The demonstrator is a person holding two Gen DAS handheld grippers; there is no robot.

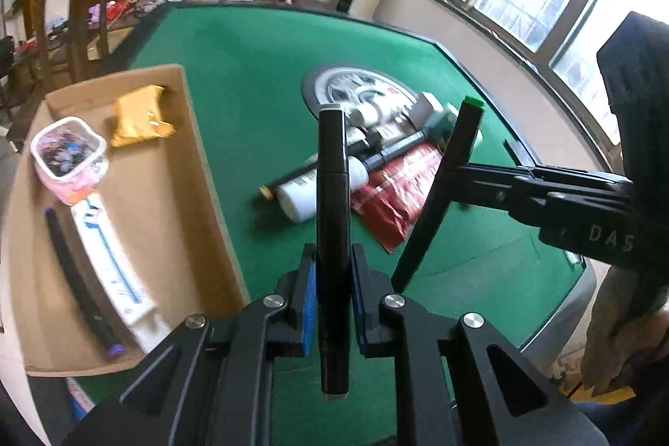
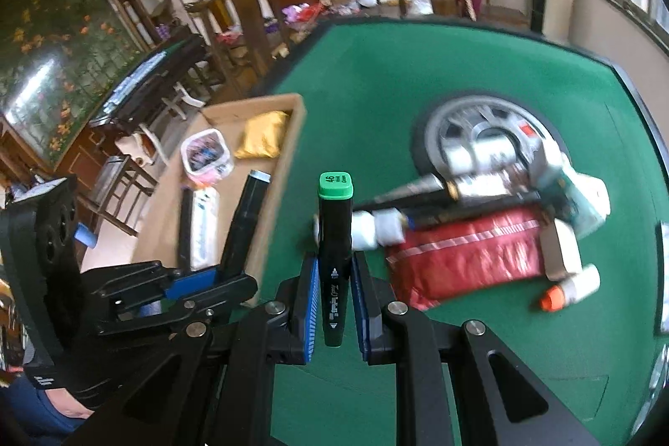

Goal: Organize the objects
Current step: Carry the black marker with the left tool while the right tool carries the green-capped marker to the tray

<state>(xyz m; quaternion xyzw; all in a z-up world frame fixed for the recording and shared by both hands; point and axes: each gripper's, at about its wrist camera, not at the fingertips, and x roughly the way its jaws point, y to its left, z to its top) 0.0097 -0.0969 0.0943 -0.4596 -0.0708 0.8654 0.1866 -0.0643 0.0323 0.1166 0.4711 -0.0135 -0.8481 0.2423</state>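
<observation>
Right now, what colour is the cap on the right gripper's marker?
Green; the marker cap shows best in the right wrist view.

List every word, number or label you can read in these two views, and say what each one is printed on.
"46": on the green cap of the marker held in the right gripper; the small words under it are too blurred to read.
"DAS": white letters on the right gripper's body, cut off at the picture's edge.
White print on that marker's barrel: too blurred.
Print on the white tube in the cardboard box: too blurred.

matt green felt table [image 1: 259,44], brown cardboard box [image 1: 200,170]
</observation>
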